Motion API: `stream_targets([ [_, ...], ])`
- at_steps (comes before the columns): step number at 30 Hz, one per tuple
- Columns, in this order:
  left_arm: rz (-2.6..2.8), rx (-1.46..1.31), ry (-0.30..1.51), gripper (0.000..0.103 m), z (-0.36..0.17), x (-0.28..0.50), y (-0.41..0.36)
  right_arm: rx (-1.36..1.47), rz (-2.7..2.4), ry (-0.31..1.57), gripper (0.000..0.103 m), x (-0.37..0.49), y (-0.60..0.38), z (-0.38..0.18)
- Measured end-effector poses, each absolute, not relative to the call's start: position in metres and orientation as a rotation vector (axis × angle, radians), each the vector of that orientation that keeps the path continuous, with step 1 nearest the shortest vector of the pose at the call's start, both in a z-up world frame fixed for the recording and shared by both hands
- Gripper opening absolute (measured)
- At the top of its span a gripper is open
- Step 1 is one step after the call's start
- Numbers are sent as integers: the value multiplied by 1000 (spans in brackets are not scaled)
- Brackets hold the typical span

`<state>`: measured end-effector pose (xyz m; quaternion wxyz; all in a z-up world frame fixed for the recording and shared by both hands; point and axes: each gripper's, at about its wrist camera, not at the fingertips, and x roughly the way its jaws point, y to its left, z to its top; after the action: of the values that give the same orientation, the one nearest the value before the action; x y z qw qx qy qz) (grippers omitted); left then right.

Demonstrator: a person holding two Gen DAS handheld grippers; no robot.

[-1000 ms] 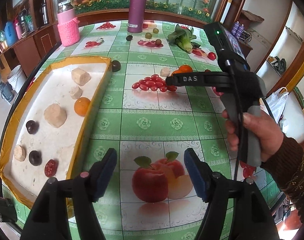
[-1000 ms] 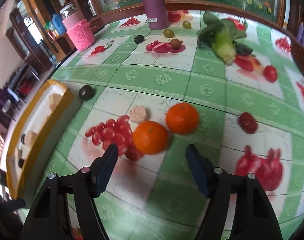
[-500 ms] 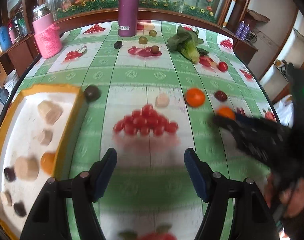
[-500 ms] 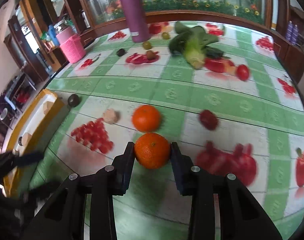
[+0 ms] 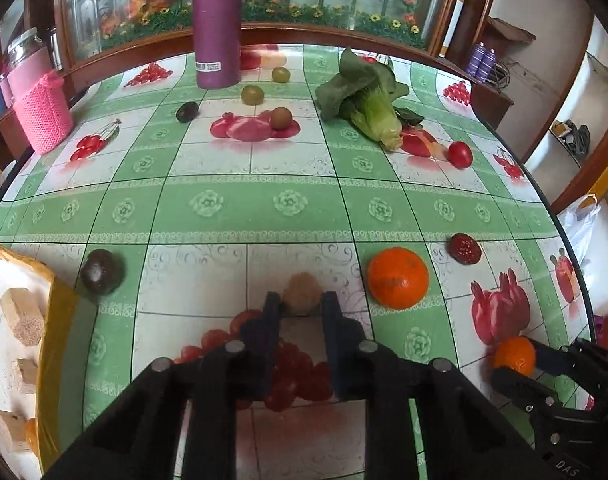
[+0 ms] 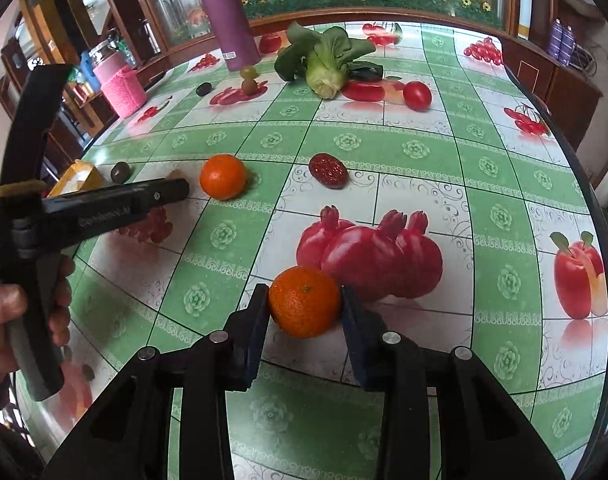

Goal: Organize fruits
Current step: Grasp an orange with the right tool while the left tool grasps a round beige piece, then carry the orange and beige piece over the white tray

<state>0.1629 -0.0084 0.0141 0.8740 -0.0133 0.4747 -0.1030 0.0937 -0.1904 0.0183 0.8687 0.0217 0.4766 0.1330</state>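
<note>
Left wrist: orange (image 5: 398,279) beside beige lump (image 5: 302,293).

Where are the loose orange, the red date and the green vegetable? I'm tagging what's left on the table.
loose orange (image 5: 398,278), left wrist view, middle of its peel.
red date (image 6: 327,171), right wrist view, centre of its wrinkled skin.
green vegetable (image 5: 373,114), left wrist view, pale stalk.

Even, soft daylight fills both views; shadows under the fruit are faint. The glossy tablecloth (image 6: 383,140) throws pale glare toward its far edge and mirrors the purple bottle (image 5: 217,20). Fisheye bending curves the table's edges – corners fall to black. Focus is sharp, with no motion blur.
</note>
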Motion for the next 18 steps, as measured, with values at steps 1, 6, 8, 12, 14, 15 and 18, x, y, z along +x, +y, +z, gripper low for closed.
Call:
stream_targets([
  [1, -222, -42, 994, 23, 15, 161, -6, 39, 278, 991, 35, 92, -189, 19],
  [6, -256, -90, 983, 23, 28, 139, 3, 38, 283, 977, 35, 82, -188, 27],
  [8, -272, -102, 978, 23, 35, 124, 7, 37, 282, 972, 35, 78, -187, 30],
  [12, -308, -127, 966, 23, 46, 90, 13, 24, 282, 955, 35, 63, -186, 41],
  [14, -316, -137, 957, 23, 51, 73, 17, 7, 276, 952, 35, 56, -184, 43],
  [15, -319, -140, 952, 23, 53, 66, 19, -5, 276, 957, 35, 52, -182, 42],
  [18, -317, -145, 932, 23, 60, 43, 26, -27, 273, 975, 35, 44, -177, 39],
])
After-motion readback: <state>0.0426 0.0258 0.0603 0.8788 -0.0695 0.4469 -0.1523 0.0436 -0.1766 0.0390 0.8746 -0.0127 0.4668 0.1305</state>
